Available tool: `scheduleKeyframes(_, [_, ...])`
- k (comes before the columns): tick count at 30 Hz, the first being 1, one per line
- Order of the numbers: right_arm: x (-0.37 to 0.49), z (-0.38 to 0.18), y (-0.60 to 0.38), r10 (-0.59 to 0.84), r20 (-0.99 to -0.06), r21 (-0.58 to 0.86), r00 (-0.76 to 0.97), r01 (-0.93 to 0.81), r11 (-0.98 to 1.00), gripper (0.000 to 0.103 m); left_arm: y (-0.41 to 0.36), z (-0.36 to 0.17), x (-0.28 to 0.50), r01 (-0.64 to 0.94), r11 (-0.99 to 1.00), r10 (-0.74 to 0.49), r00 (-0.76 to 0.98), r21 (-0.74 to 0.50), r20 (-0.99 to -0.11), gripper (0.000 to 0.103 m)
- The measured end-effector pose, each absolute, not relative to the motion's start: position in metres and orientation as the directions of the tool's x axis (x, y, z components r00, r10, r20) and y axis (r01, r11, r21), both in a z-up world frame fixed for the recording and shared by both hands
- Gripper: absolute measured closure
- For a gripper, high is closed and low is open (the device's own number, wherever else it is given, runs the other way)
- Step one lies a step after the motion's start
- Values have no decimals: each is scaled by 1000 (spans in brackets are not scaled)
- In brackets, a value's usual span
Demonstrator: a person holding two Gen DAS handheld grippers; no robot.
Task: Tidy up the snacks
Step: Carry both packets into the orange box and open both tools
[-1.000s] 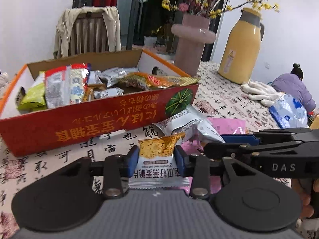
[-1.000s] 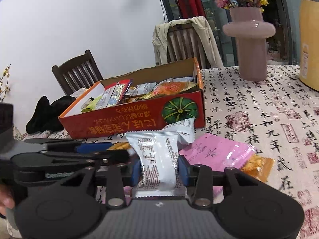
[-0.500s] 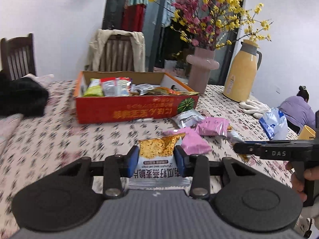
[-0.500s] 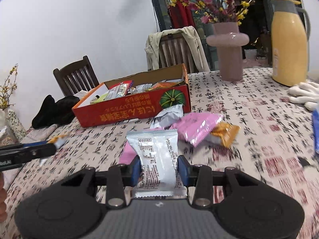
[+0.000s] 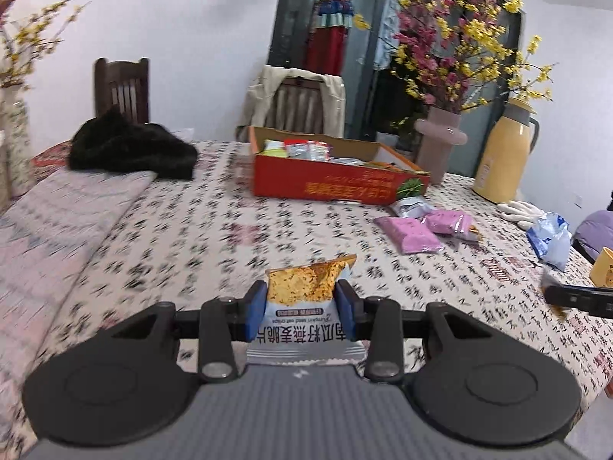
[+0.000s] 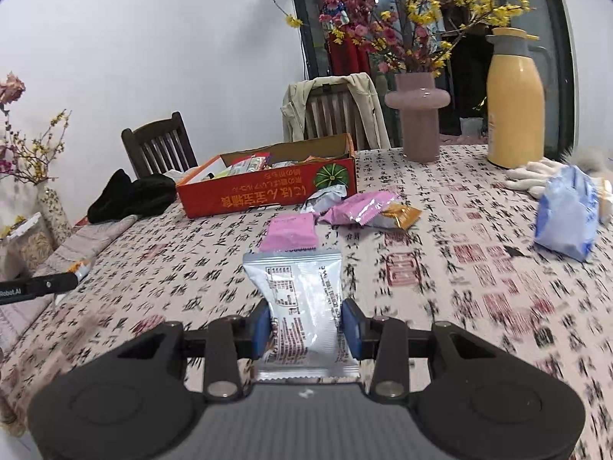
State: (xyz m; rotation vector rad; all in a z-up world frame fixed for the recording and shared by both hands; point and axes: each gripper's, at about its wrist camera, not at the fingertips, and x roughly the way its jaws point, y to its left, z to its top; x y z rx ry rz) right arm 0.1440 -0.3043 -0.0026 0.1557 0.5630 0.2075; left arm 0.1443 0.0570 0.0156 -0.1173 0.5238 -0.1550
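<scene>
My left gripper (image 5: pixel 300 308) is shut on a white and gold oat crisp packet (image 5: pixel 306 299), held above the table far from the red snack box (image 5: pixel 337 180). My right gripper (image 6: pixel 306 329) is shut on a silver snack packet (image 6: pixel 302 299), also held above the table. The red box (image 6: pixel 268 191) holds several snack packets. Loose pink packets (image 6: pixel 291 234) (image 5: pixel 410 232), a silver packet (image 6: pixel 325 199) and an orange packet (image 6: pixel 400 216) lie on the table in front of the box.
A pink vase with flowers (image 6: pixel 417 119), a yellow thermos (image 6: pixel 515 107), white gloves (image 6: pixel 536 176) and a blue bag (image 6: pixel 567 218) stand to the right. Black clothing (image 5: pixel 130 151) and a folded cloth (image 5: pixel 57 211) lie to the left. Chairs stand behind the table.
Both grippers have pulled back and away from the red box, each still holding its packet. The box and loose packets now appear much farther away.
</scene>
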Motion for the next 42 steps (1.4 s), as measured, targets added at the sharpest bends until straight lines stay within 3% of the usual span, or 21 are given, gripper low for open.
scheduleKeyframes(11, [126,0,-300,237,-497,195,835,-159,968,65,66,20,134,92,984,-154,870,-153,-469,64])
scheduleKeyframes(19, [158,7,-295,265,-505,186,821,-196,963,65,65,40,178,117,987,-154,880,-108,-449,64])
scheduleKeyframes(29, [298,71,-258,413,-437,172,799,-377,910,65,50,97,326,170,985,-153,926,18,-344,63])
scheduleKeyframes(35, [402,80,-216,469,-440,198,765,-427,882,65,39,94,417,185,983,-164,915,22,-368,63])
scheduleKeyframes(42, [501,46,-180,458,-488,258,743,-378,889,65,29,51,486,192,981,-182,868,-26,-462,63])
